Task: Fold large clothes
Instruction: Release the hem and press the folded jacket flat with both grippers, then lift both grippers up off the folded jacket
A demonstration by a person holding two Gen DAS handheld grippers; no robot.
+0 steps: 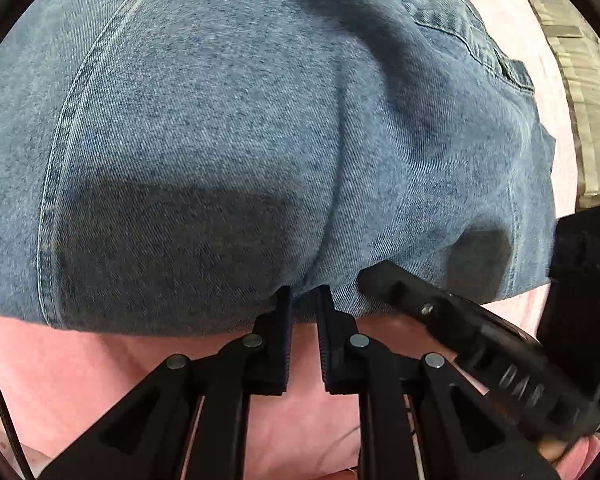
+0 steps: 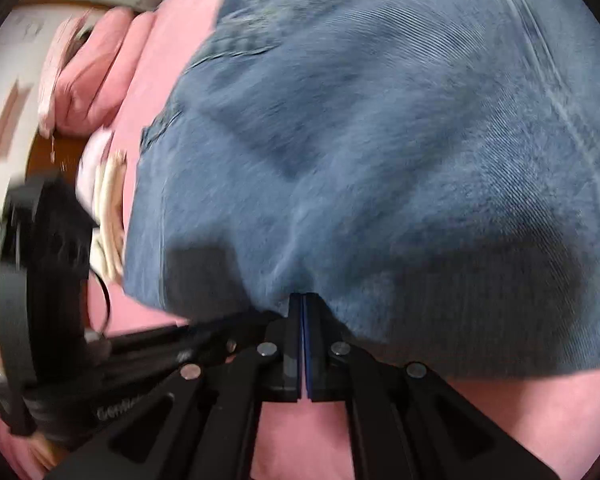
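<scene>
Both the left gripper (image 1: 305, 300) and right gripper (image 2: 303, 300) are clamped on the jeans (image 1: 260, 140) hem at 6 o'clock; such shallow pinches may slip when the heavy denim is lifted.

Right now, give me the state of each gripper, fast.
Left gripper: closed on the near edge of the denim garment, pinching a fold.
Right gripper: shut tight, pads together at the denim's edge, apparently gripping it.
</scene>
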